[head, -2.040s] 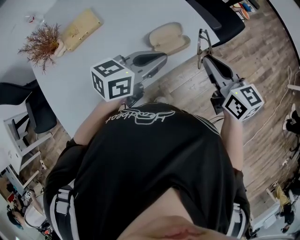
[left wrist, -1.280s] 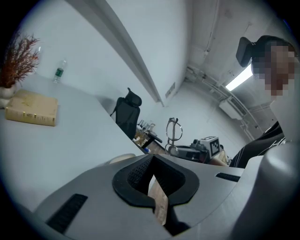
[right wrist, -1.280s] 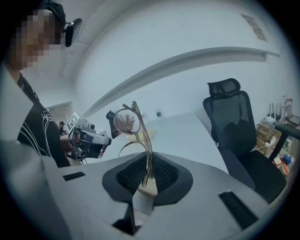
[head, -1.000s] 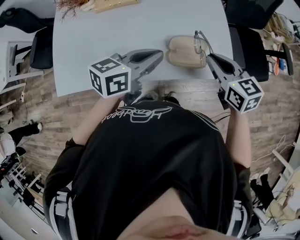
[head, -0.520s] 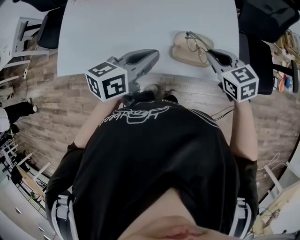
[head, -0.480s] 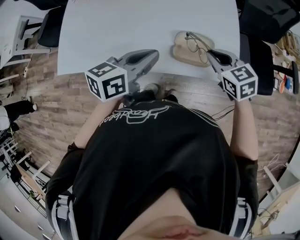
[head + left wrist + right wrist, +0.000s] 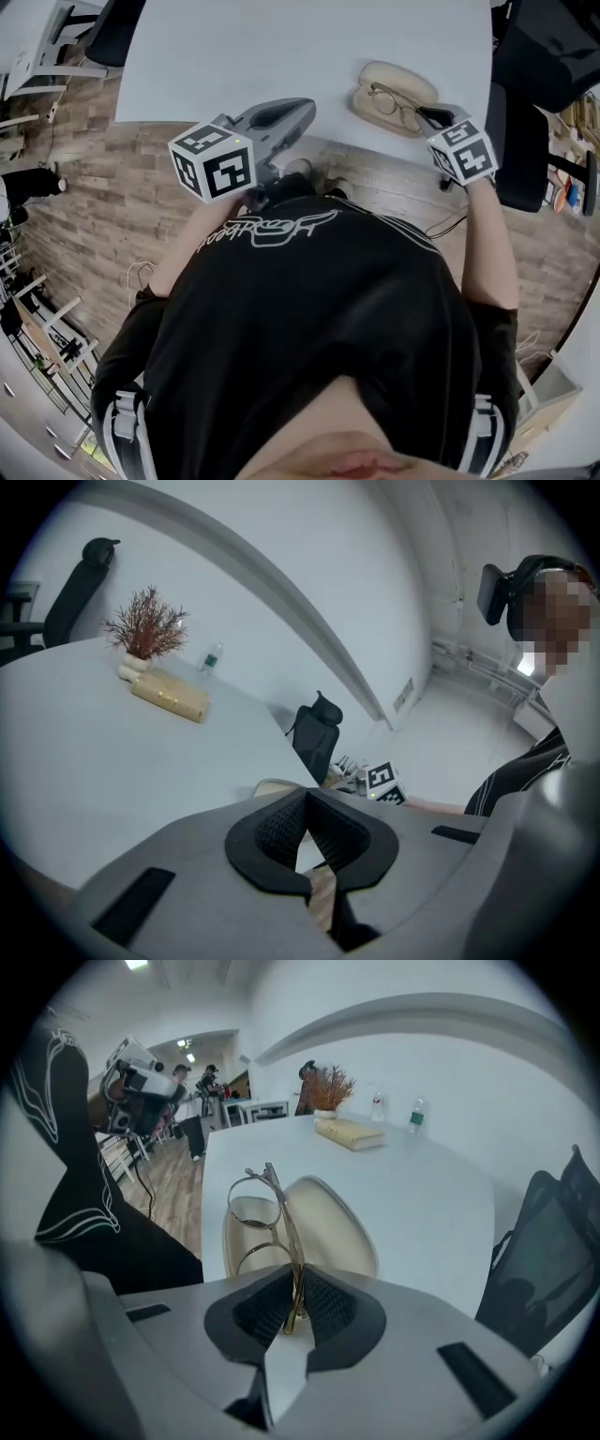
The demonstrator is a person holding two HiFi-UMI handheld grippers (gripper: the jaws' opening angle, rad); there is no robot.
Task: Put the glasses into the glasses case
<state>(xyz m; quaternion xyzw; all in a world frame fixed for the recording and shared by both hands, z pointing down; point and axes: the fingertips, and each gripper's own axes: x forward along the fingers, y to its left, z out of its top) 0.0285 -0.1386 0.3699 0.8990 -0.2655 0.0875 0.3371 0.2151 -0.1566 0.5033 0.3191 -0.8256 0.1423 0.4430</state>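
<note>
The desk [image 7: 281, 56] is carrying the open glasses case [image 7: 401, 86]. The left hand-held gripper [image 7: 302, 106] is hovering well to the left of the case, its jaws together on nothing. The right hand-held gripper [image 7: 293, 1288] is pinching the glasses [image 7: 281, 1213] by their frame, holding them right over the case's hollow. Judging by this, seating them, letting go and closing the lid are what is left.

Black short-sleeved T-shirt [image 7: 309, 319], white script [image 7: 279, 228] across it, grey left tongs [image 7: 302, 107] and right tongs [image 7: 424, 114], black-and-white marker cubes [image 7: 214, 161]
</note>
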